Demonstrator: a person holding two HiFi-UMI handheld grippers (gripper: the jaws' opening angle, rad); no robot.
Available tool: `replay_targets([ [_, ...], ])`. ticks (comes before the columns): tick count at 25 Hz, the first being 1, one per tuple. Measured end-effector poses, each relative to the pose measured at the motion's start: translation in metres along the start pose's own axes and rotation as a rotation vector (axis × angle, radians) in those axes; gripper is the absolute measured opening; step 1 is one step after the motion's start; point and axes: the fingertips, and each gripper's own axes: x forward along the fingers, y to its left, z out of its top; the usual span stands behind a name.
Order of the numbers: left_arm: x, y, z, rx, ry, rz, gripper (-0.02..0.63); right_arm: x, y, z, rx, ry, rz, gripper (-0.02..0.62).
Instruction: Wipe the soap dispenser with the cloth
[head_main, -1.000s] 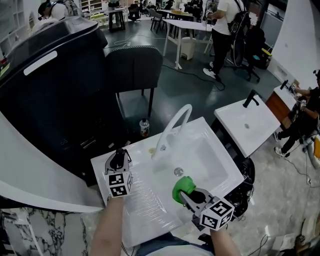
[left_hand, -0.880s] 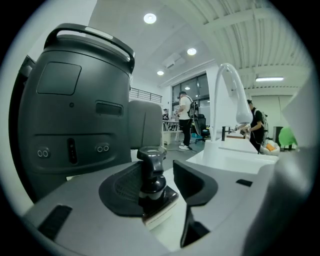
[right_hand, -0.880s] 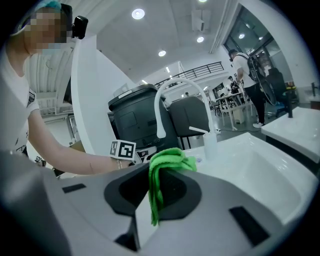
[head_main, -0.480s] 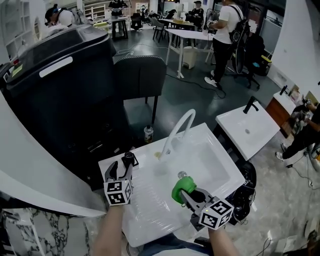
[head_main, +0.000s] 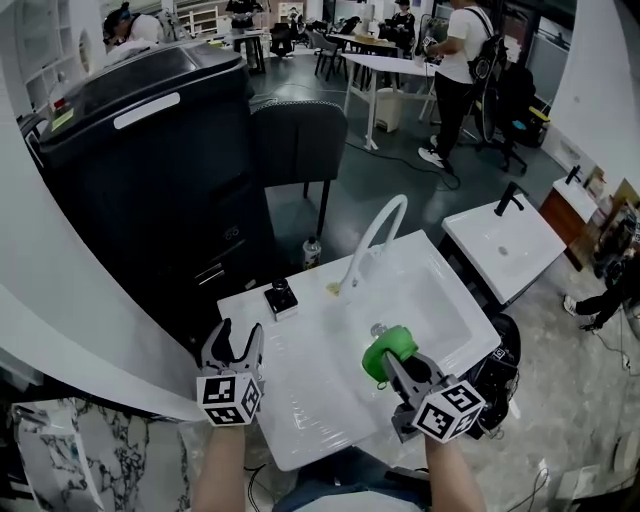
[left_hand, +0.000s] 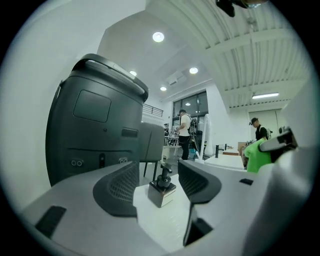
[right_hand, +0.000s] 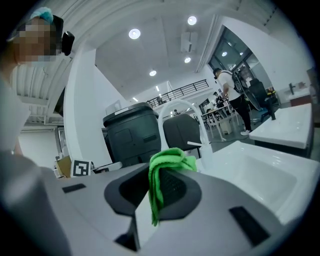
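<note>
The soap dispenser (head_main: 281, 297), a small square block with a black pump, stands upright at the back left of the white sink counter (head_main: 310, 400). My left gripper (head_main: 238, 340) is open a little in front of it. Its jaws have just been opening and nothing is between the pads. In the left gripper view the dispenser (left_hand: 161, 192) shows beyond the fingertips of the left gripper (left_hand: 159, 169). My right gripper (head_main: 392, 365) hangs over the basin's front edge, shut on a bunched green cloth (head_main: 385, 352). In the right gripper view the cloth (right_hand: 167, 161) is pinched in the right gripper (right_hand: 161, 175).
A white curved faucet (head_main: 375, 240) rises behind the basin (head_main: 440, 300). A big black machine (head_main: 150, 150) and a dark chair (head_main: 300, 140) stand behind the counter. A bottle (head_main: 312, 250) sits on the floor. A second sink (head_main: 510, 245) is at right; people stand beyond.
My left gripper opened off the soap dispenser and drew back toward me, leaving it standing on the counter. The right gripper with the cloth rose slightly.
</note>
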Motion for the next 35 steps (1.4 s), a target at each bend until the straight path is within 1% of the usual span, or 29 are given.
replay_targets([
  [2, -0.014, -0.004, 0.006, 0.032, -0.004, -0.007, 0.243, -0.002, 0.007, 0.003, -0.015, -0.008, 0.006, 0.049],
  [3, -0.021, -0.006, 0.008, 0.043, -0.004, -0.009, 0.106, -0.003, 0.011, 0.004, -0.024, -0.009, 0.010, 0.049],
  [4, -0.028, -0.009, 0.010, 0.048, -0.004, -0.016, 0.014, -0.004, 0.014, 0.004, -0.032, -0.010, 0.014, 0.049],
  [6, -0.041, -0.016, 0.015, 0.045, -0.022, -0.044, 0.014, -0.007, 0.016, 0.007, -0.047, -0.014, 0.024, 0.049],
  [8, -0.052, -0.024, 0.024, 0.035, -0.061, -0.051, 0.014, -0.011, 0.016, 0.013, -0.071, -0.023, 0.036, 0.049],
  [11, -0.071, -0.028, 0.039, 0.043, -0.095, -0.033, 0.014, -0.016, 0.019, 0.021, -0.116, -0.050, 0.026, 0.049],
  [15, -0.097, -0.038, 0.057, 0.073, -0.141, 0.028, 0.014, -0.025, 0.023, 0.038, -0.263, -0.078, -0.009, 0.049],
  [19, -0.117, -0.064, 0.079, 0.160, -0.186, 0.072, 0.015, -0.041, 0.028, 0.064, -0.395, -0.130, -0.009, 0.049],
  [22, -0.129, -0.079, 0.097, 0.246, -0.211, 0.108, 0.015, -0.057, 0.035, 0.078, -0.474, -0.153, -0.050, 0.049],
  [24, -0.136, -0.085, 0.105, 0.297, -0.219, 0.127, 0.015, -0.065, 0.044, 0.085, -0.517, -0.169, -0.057, 0.049],
  [26, -0.144, -0.088, 0.112, 0.317, -0.228, 0.139, 0.015, -0.069, 0.053, 0.088, -0.529, -0.187, -0.043, 0.049],
  [31, -0.152, -0.101, 0.119, 0.323, -0.235, 0.136, 0.015, -0.078, 0.057, 0.094, -0.451, -0.208, -0.029, 0.049],
  [35, -0.153, -0.111, 0.129, 0.326, -0.258, 0.129, 0.015, -0.086, 0.059, 0.105, -0.471, -0.218, -0.034, 0.049],
])
